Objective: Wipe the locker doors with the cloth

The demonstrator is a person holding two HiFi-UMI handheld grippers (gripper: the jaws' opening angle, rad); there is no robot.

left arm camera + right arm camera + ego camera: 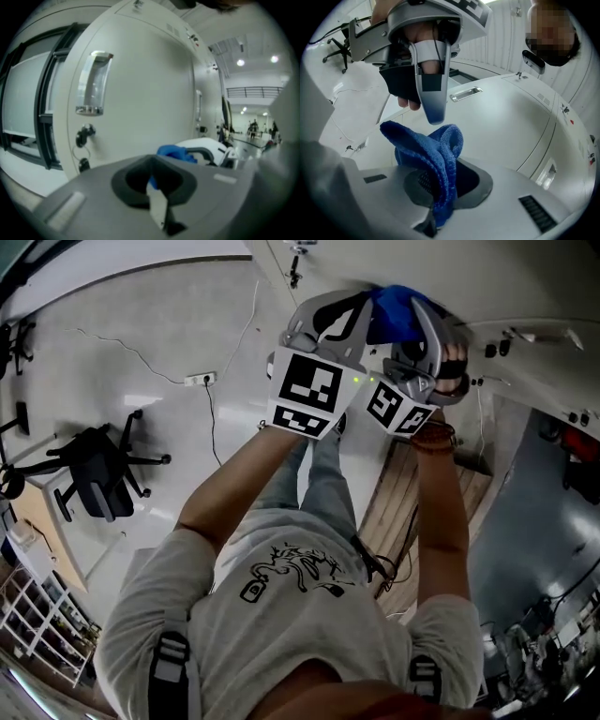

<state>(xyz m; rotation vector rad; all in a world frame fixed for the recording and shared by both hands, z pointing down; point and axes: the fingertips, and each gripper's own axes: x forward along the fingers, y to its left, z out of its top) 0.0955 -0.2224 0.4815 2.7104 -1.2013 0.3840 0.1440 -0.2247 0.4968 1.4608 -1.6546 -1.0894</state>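
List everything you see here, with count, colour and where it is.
cloth: one, blue, clamped in the right gripper
locker door: one up close, off-white, straight ahead
door handle: one, chrome, upper left of that door
lock: one, dark, below the door handle
office chair: one, black, on the floor
power strip: one, white, on the floor
left gripper: one, grey, shut, tip close to the cloth
right gripper: one, grey, shut on the cloth
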